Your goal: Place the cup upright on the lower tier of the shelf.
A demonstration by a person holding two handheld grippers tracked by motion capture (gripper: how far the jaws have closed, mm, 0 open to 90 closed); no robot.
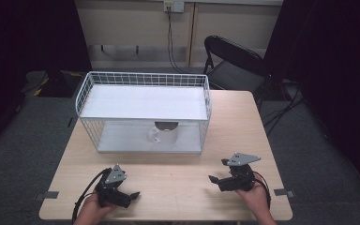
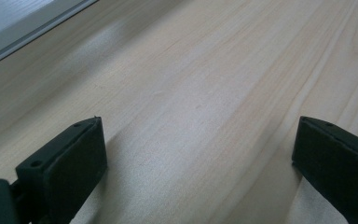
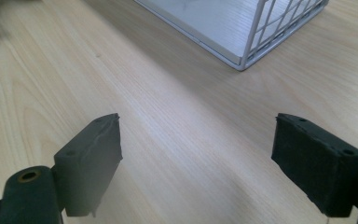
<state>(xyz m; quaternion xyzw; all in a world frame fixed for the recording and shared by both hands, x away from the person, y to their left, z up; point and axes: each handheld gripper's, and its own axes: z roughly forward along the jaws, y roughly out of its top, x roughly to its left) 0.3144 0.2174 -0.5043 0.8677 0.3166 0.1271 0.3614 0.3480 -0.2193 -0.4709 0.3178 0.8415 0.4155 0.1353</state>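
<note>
A white wire rack (image 1: 86, 91) with two shelf levels stands on the far half of the wooden table (image 1: 183, 183). A white mug (image 1: 164, 136) sits on its lower shelf, near the middle. My left gripper (image 1: 130, 194) rests near the front left of the table, jaws pointing right, open and empty. My right gripper (image 1: 218, 170) is at the front right, jaws pointing left toward the rack, also open and empty. In the left gripper view the left gripper (image 2: 198, 154) frames bare wood. In the right gripper view the right gripper (image 3: 196, 154) frames bare wood, with the rack's corner (image 3: 242, 56) beyond.
A black folding chair (image 1: 234, 65) stands behind the table's far right corner, with cables on the grey floor around it. Tape marks (image 1: 50, 195) sit at the table's front corners. Bare wood lies between the two grippers and in front of the rack.
</note>
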